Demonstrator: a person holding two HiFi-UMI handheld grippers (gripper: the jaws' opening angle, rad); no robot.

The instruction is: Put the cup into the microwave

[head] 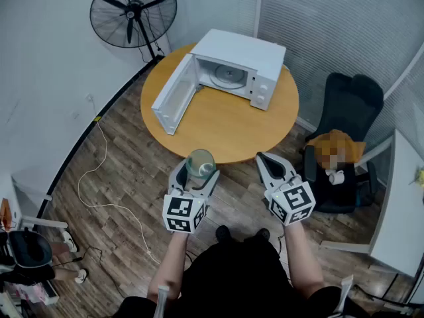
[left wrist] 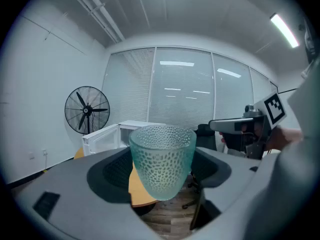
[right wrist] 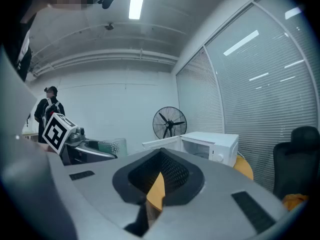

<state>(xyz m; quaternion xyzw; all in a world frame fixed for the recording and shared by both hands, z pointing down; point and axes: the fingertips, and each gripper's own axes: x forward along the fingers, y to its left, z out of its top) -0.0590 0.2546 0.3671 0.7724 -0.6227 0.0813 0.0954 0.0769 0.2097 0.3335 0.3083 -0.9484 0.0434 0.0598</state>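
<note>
A clear, dimpled glass cup (head: 201, 159) sits upright between the jaws of my left gripper (head: 198, 171), which is shut on it. It is held in the air just short of the round table's near edge. In the left gripper view the cup (left wrist: 162, 159) fills the middle, and both pads press its sides. The white microwave (head: 240, 69) stands at the far side of the wooden table (head: 225, 124) with its door (head: 175, 95) swung open to the left and the cavity showing. My right gripper (head: 273, 166) hovers to the right of the cup, shut, with nothing in it.
A black standing fan (head: 133, 12) is behind the table at the left. A black office chair (head: 348, 111) holding an orange thing stands right of the table, next to a white desk (head: 397, 211). A white cable (head: 93, 177) trails over the wooden floor at the left.
</note>
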